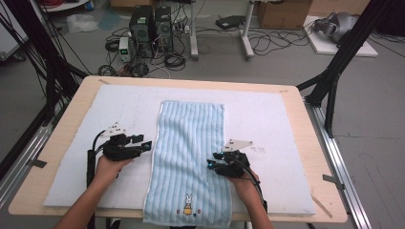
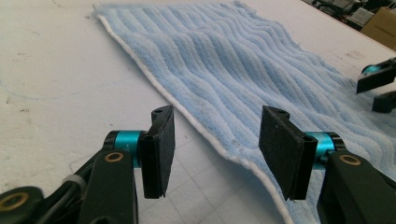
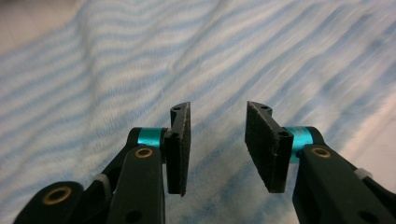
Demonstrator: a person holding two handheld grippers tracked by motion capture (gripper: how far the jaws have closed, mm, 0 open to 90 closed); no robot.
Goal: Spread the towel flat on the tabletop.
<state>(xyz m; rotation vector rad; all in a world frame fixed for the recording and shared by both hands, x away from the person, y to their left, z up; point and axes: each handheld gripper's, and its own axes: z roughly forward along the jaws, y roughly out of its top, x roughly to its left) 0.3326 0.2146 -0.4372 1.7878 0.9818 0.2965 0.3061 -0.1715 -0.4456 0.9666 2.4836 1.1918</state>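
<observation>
Jaws parted on both grippers — left gripper at nine o'clock, right gripper at three — flanking a blue towel on white padding; cables litter the floor at twelve.

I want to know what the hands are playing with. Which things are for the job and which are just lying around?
For the job:
blue towel, flat on the white pad
left gripper, jaws open at the towel's edge
right gripper, jaws open over the towel

Just lying about:
computer towers on the floor
cardboard box
cables
</observation>
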